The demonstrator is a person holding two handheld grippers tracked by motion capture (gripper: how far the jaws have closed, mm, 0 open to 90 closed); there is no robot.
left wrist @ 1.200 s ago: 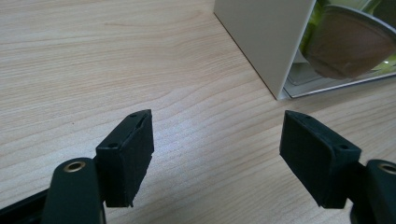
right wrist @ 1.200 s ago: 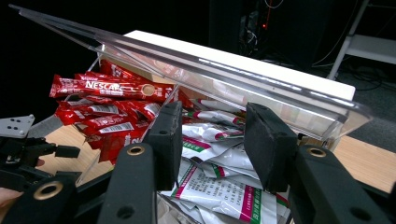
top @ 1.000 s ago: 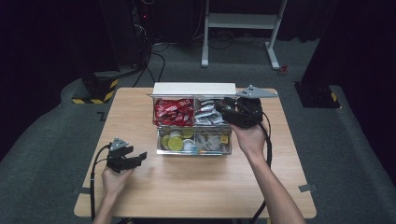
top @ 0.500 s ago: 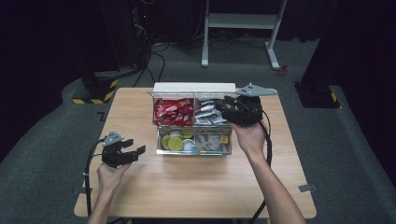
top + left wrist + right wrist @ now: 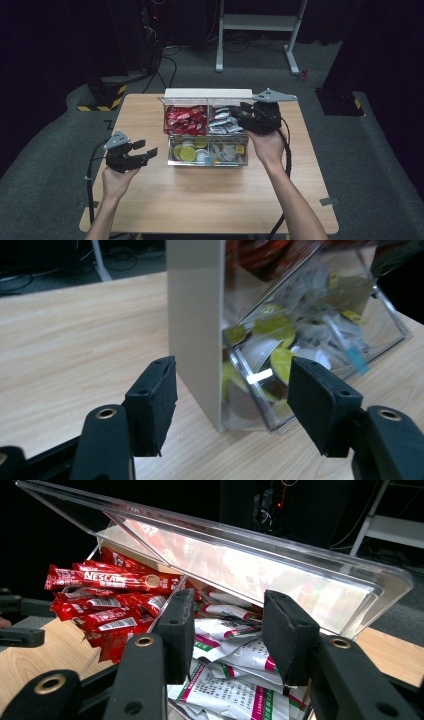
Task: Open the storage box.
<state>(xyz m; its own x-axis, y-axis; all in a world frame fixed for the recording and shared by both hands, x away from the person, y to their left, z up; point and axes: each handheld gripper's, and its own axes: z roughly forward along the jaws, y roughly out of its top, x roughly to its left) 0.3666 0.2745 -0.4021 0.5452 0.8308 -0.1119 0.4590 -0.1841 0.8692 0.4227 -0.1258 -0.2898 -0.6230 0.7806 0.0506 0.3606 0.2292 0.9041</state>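
We see the clear organizer box point(image 5: 207, 135) at centre frame on the table point(image 5: 210, 200), lid raised. Our right gripper point(image 5: 239, 114) hovers over its upper-right compartment of white sachets point(image 5: 225, 680), jaws parted and empty. Our left gripper point(image 5: 146, 151), lower left beside the box, has just been narrowing, nothing between its jaws.

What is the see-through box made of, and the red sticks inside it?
The box looks like clear hard plastic: you see the packets through its glossy walls, and its lid reflects light. The red sticks look like shiny foil or plastic wrappers, crinkled and printed.
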